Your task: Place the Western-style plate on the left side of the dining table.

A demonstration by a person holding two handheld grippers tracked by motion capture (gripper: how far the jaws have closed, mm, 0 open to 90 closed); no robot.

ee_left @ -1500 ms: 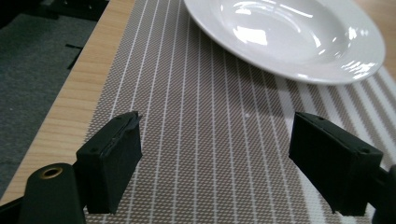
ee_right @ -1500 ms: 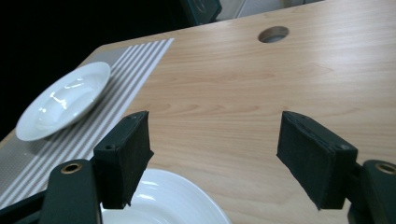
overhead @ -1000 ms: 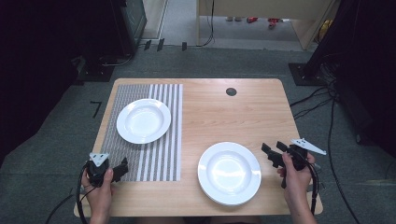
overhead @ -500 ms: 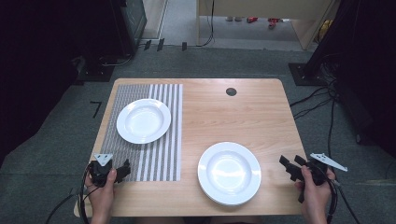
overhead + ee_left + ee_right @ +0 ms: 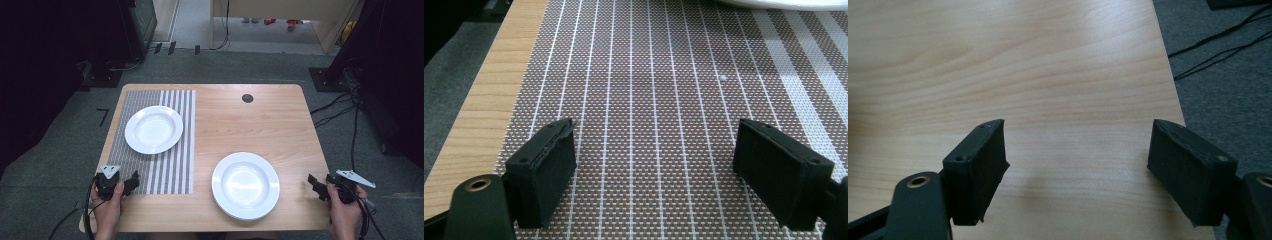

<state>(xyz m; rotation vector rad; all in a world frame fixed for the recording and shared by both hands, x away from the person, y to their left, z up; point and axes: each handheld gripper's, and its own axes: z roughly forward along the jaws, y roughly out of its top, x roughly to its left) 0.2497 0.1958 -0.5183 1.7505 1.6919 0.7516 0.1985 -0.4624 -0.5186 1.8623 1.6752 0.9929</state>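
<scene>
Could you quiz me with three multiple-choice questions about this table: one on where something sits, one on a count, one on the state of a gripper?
1. Where is the far plate?
A on the striped placemat
B on bare wood
C on the floor

2. How many white plates are on the table?
A one
B two
C three

3. The left gripper is:
A shut on a plate
B shut on a cable
C open, holding nothing

Answers: 1 A, the mat surrounds it. 2 B, counting the near plate. 3 C, only mat shows between its parted jaws.
</scene>
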